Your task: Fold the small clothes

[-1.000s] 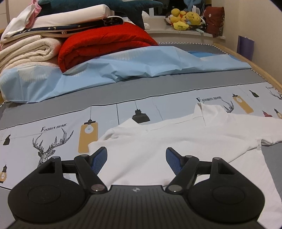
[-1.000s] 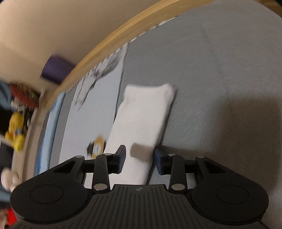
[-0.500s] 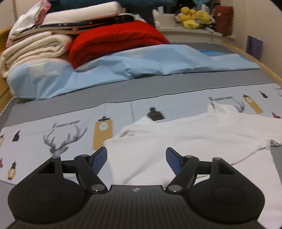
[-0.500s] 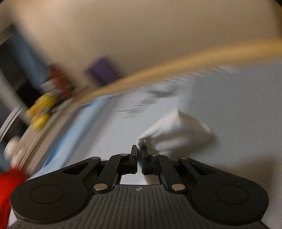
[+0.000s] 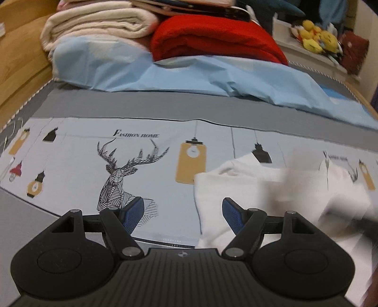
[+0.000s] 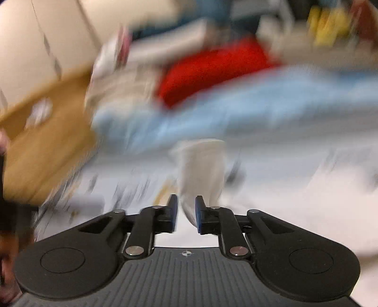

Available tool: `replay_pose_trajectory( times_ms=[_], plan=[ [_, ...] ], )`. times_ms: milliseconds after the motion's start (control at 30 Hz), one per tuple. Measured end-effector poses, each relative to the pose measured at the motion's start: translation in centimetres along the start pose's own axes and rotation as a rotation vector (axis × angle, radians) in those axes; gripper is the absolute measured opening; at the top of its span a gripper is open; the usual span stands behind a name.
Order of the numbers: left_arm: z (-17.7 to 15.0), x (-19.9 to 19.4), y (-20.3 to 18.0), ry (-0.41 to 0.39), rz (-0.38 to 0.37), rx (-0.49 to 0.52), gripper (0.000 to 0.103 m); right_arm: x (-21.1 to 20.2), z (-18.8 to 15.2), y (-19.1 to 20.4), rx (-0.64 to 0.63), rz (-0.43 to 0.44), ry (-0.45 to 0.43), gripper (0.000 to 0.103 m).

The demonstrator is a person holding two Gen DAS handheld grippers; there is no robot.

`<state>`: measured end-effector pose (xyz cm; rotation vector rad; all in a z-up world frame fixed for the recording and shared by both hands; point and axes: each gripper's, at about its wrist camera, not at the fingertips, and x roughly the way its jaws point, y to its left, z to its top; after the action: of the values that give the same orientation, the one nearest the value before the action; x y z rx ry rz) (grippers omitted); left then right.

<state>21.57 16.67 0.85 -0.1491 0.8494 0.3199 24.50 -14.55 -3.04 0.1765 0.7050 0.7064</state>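
Note:
A white shirt (image 5: 238,189) lies on the printed bedsheet at the right of the left wrist view, its right part blurred by motion. My left gripper (image 5: 182,212) is open and empty, low over the sheet at the shirt's left edge. In the blurred right wrist view, a white sleeve (image 6: 200,170) of the shirt hangs between the fingers of my right gripper (image 6: 186,212). The jaws stand a little apart with the cloth between them, and the blur hides whether they still press on it.
Folded cream blankets (image 5: 99,21), a red blanket (image 5: 212,40) and a light blue sheet (image 5: 189,75) are piled at the head of the bed. Yellow plush toys (image 5: 316,37) sit at the far right. A wooden bed frame (image 5: 21,61) runs along the left.
My right gripper swung fast from the bed's right edge toward the middle, carrying the sleeve; its jaws went from tightly shut to slightly apart. My left gripper shifted left, staying open.

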Motion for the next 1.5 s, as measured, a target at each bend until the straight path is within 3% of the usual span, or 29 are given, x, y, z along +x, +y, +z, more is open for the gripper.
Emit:
replay_pose_trajectory(
  times_ms=[67, 133, 200, 267, 333, 400, 467, 767, 967, 1033, 1100, 1200, 1333, 1433, 1500],
  plan=[
    [0.2, 0.1, 0.8, 0.016, -0.023, -0.039, 0.076, 1.0, -1.2, 0.2, 0.011, -0.004, 0.148, 0.016],
    [0.2, 0.3, 1.0, 0.032, -0.064, -0.061, 0.069, -0.1, -0.6, -0.3, 0.003, -0.11, 0.213, 0.017],
    [0.2, 0.6, 0.7, 0.046, -0.106, -0.073, 0.056, -2.3, 1.5, -1.5, 0.043, -0.221, 0.195, 0.023],
    [0.1, 1.2, 0.2, 0.06, -0.148, -0.084, 0.045, -5.1, 3.7, -4.0, 0.167, -0.32, 0.14, 0.031],
    [-0.2, 2.0, -0.5, 0.079, -0.176, -0.094, 0.041, -7.9, 4.7, -6.6, 0.275, -0.36, 0.058, 0.035],
    [-0.8, 3.2, -1.6, 0.12, -0.202, -0.095, 0.037, -9.8, 4.3, -8.2, 0.289, -0.392, -0.025, 0.035],
    [-1.3, 4.3, -2.7, 0.154, -0.217, -0.09, 0.037, -9.6, 3.8, -9.3, 0.297, -0.505, -0.002, 0.037],
    [-3.1, 10.0, -6.5, 0.282, -0.191, -0.059, 0.039, -9.1, 4.5, -11.9, 0.361, -0.481, -0.007, 0.037],
    [-4.4, 12.9, -8.1, 0.335, -0.13, -0.001, 0.041, -8.9, 4.2, -12.9, 0.417, -0.496, -0.028, 0.037],
    [-4.5, 13.0, -8.7, 0.326, -0.118, 0.024, 0.04, -9.2, 4.2, -13.2, 0.424, -0.505, -0.034, 0.037],
    [-4.4, 12.6, -9.1, 0.3, -0.111, 0.064, 0.015, -9.4, 4.2, -13.5, 0.431, -0.508, -0.037, 0.037],
    [-3.6, 11.1, -9.2, 0.245, -0.125, 0.096, 0.01, -9.6, 4.3, -13.7, 0.432, -0.518, -0.04, 0.037],
    [-1.5, 7.9, -7.3, 0.153, -0.163, 0.038, 0.009, -10.1, 4.3, -14.1, 0.44, -0.548, -0.053, 0.037],
    [-0.8, 7.1, -5.2, 0.144, -0.081, 0.01, 0.01, -10.9, 4.2, -15.0, 0.477, -0.581, -0.076, 0.037],
    [-0.7, 8.0, -4.0, 0.2, -0.03, -0.018, 0.016, -11.3, 4.1, -15.7, 0.506, -0.606, -0.083, 0.037]
  ],
)
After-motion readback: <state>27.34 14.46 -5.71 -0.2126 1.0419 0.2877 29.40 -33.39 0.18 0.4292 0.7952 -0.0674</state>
